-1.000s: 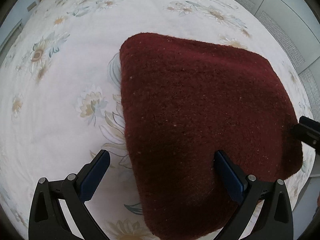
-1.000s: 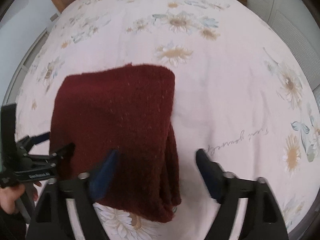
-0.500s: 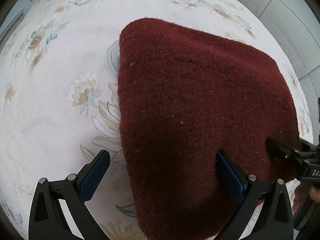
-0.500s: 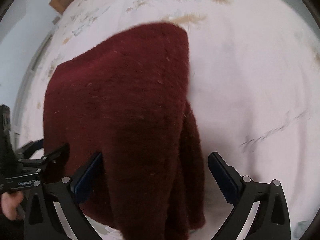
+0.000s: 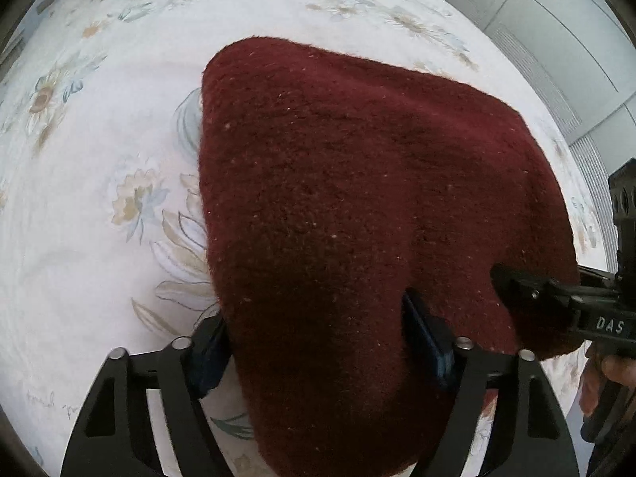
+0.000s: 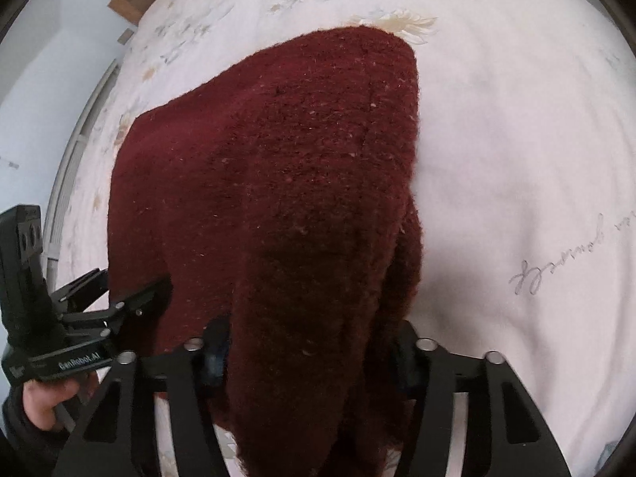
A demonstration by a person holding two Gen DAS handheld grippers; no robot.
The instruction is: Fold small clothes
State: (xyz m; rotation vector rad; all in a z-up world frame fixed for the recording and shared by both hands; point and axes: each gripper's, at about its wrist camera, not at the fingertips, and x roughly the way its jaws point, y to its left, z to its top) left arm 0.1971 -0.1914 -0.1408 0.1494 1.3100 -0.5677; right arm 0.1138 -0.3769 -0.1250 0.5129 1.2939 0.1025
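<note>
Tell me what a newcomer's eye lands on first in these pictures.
The dark red knitted garment fills the middle of both views, lying folded on a white floral bedspread. The left gripper and right gripper each close on its near edge, one at each corner.

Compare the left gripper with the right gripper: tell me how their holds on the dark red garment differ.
The left gripper takes the dark red garment at its near left corner; the right gripper takes the near right corner. Single smooth cloth sits between the left gripper's fingers; the right gripper takes a thicker, layered edge. Both have jaws narrowed onto the cloth over the floral bedsheet.
</note>
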